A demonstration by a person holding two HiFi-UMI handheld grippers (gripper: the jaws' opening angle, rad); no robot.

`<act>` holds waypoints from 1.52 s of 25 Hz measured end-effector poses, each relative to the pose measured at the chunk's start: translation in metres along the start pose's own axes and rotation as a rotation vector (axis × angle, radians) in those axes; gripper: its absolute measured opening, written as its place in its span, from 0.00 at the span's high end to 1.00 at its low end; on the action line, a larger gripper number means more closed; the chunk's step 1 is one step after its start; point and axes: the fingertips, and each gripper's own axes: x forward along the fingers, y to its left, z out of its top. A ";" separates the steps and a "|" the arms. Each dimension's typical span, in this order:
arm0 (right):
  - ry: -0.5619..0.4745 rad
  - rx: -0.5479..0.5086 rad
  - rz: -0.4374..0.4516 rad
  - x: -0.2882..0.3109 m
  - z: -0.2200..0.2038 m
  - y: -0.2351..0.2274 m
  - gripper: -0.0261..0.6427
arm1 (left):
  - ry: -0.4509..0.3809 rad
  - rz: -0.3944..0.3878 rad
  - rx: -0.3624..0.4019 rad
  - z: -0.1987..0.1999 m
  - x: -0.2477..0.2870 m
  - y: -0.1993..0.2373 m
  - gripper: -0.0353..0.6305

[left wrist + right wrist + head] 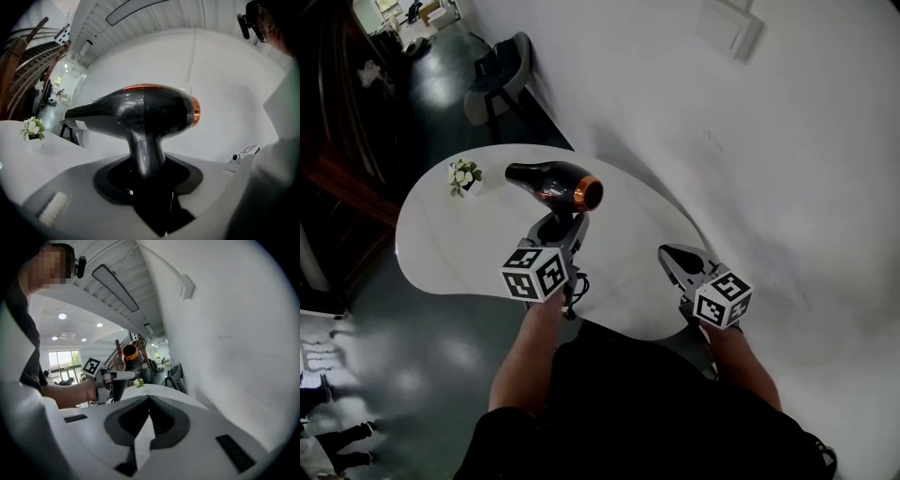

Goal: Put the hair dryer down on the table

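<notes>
My left gripper (565, 225) grips the black hair dryer (553, 181) by its handle, barrel level above the white table (459, 262), while my right gripper (680, 261) hangs alongside, jaws together and empty.

Open white table (459, 244) left and centre, 1 small flower pot (464, 176) at far-left edge, wall (787, 141) close on right

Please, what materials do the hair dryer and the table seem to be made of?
The hair dryer is probably moulded plastic with a glossy black finish: soft light streaks lie on its rounded body. Its ring looks like copper-orange metal or metallic-coated plastic; I cannot tell which. The table has a white, smooth, slightly shiny top, perhaps lacquer or laminate; no grain shows.
</notes>
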 end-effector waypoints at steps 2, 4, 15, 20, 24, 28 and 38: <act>0.006 0.016 -0.003 0.009 -0.001 -0.006 0.94 | 0.032 0.008 -0.007 -0.006 0.016 0.014 0.68; 0.020 0.026 -0.004 0.016 -0.004 -0.009 0.94 | 0.063 0.016 -0.006 -0.011 0.030 0.027 0.68; 0.090 0.085 -0.051 0.036 -0.020 -0.039 0.94 | 0.259 0.029 -0.006 -0.063 0.104 0.075 0.68; 0.113 0.093 -0.053 0.041 -0.025 -0.043 0.94 | 0.364 0.029 0.006 -0.096 0.128 0.085 0.68; 0.118 0.113 -0.058 0.040 -0.031 -0.051 0.94 | 0.452 0.039 0.023 -0.122 0.145 0.090 0.68; 0.121 0.129 -0.075 0.033 -0.036 -0.061 0.94 | 0.525 0.036 0.054 -0.139 0.161 0.087 0.68; 0.103 0.159 -0.111 0.012 -0.038 -0.071 0.94 | 0.689 0.056 0.109 -0.180 0.184 0.079 0.67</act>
